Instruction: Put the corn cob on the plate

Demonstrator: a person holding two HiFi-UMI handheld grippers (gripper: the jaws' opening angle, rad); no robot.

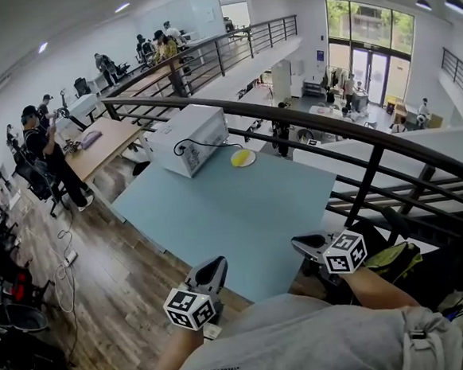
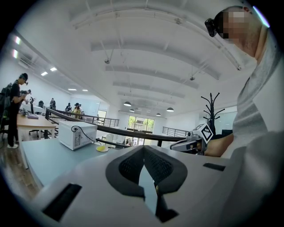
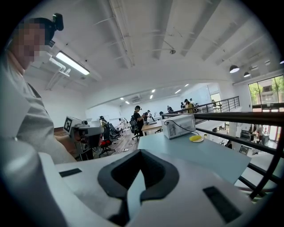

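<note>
A small pale plate sits at the far side of the blue table, beside the microwave. A yellow lump that looks like the corn cob lies on the plate; it is too small to make out in detail. The plate also shows far off in the left gripper view and the right gripper view. My left gripper is at the table's near edge, close to my body, with its jaws shut and nothing between them. My right gripper is level with it to the right, also shut and holding nothing.
A white microwave with a black cable stands at the table's far left corner. A dark metal railing runs along the far and right sides. A bag lies at my right. People work at desks to the left.
</note>
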